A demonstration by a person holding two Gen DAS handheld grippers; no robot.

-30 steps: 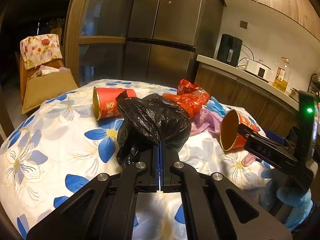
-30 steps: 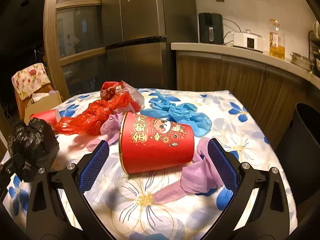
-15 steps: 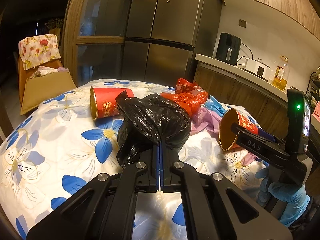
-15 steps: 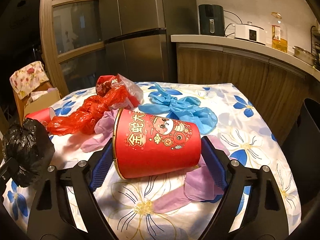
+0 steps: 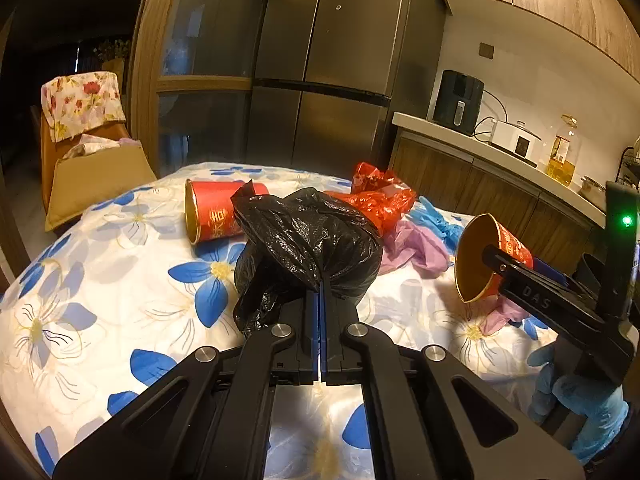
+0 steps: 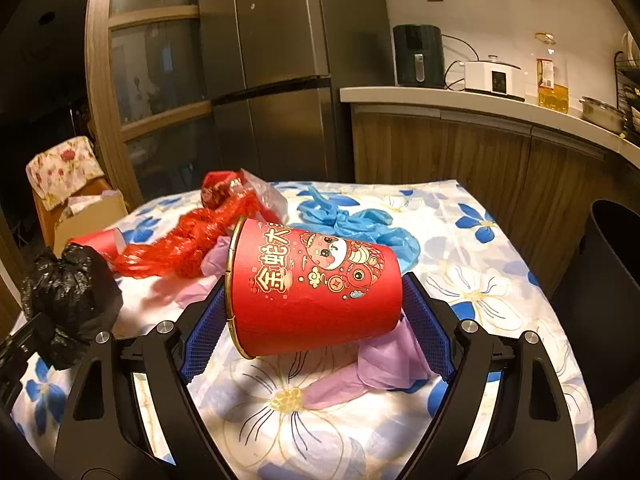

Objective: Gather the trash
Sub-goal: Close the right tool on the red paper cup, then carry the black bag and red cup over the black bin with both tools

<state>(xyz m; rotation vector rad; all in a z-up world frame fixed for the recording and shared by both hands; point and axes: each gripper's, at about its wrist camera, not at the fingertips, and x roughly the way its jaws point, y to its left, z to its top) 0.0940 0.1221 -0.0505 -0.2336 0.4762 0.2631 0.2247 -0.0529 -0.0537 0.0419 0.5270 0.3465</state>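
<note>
My left gripper [image 5: 321,300] is shut on a black trash bag [image 5: 308,248] and holds it over the flowered table [image 5: 100,296]. The bag also shows in the right wrist view [image 6: 68,300] at far left. My right gripper [image 6: 316,320] is shut on a red paper cup [image 6: 316,288], held on its side and lifted off the table; it shows in the left wrist view [image 5: 488,260] too. A second red cup [image 5: 216,216] lies on its side behind the bag. Red plastic wrap [image 6: 188,244], blue gloves [image 6: 356,224] and purple gloves [image 6: 384,360] lie on the table.
A dark bin [image 6: 608,304] stands at the table's right edge. A fridge [image 5: 332,80] and a wooden counter [image 6: 480,144] with appliances are behind. A chair with a flowered cloth [image 5: 80,100] and a cardboard box [image 5: 96,176] stand at the far left.
My right gripper has closed its fingers onto the red cup and lifted it off the table. My left gripper holds the black bag in much the same place.
</note>
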